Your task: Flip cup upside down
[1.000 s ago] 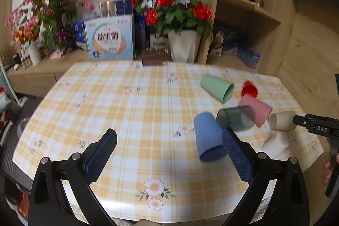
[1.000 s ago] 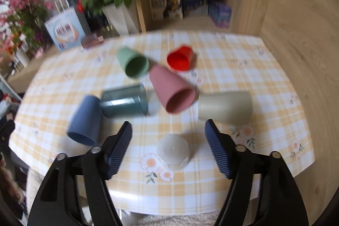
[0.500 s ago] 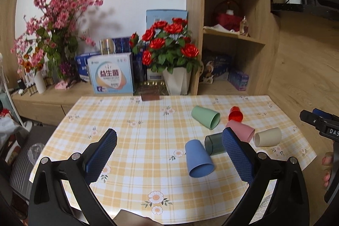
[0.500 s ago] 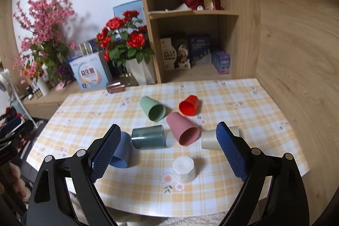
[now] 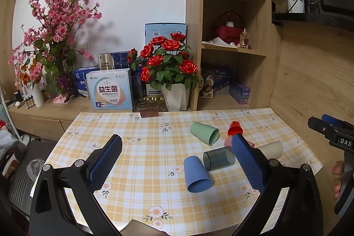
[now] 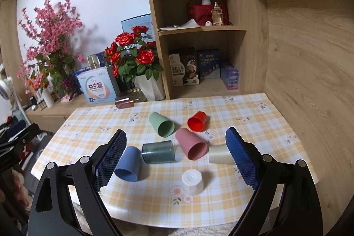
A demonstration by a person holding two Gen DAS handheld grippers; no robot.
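Note:
Several cups lie on their sides on the checked table (image 6: 254, 116): blue (image 6: 128, 164), dark clear (image 6: 158, 152), green (image 6: 161, 124), pink (image 6: 192, 146), red (image 6: 197, 121) and beige (image 6: 220, 154). A white cup (image 6: 192, 181) stands upside down near the front edge. The blue cup (image 5: 197, 174), dark clear cup (image 5: 218, 158) and green cup (image 5: 204, 133) also show in the left wrist view. My left gripper (image 5: 177, 156) and right gripper (image 6: 176, 152) are both open, empty, held back above the table's near edge.
A rose pot (image 5: 176, 96), a box (image 5: 110, 90) and a pink blossom vase (image 5: 37, 94) stand on the sideboard behind the table. A wooden shelf unit (image 6: 199, 37) rises at the back right. A small clear brown cup (image 6: 124, 102) lies at the table's far edge.
Both grippers have pulled back and up from the table, so the cups look smaller and farther. The cups have not moved. Both stay open.

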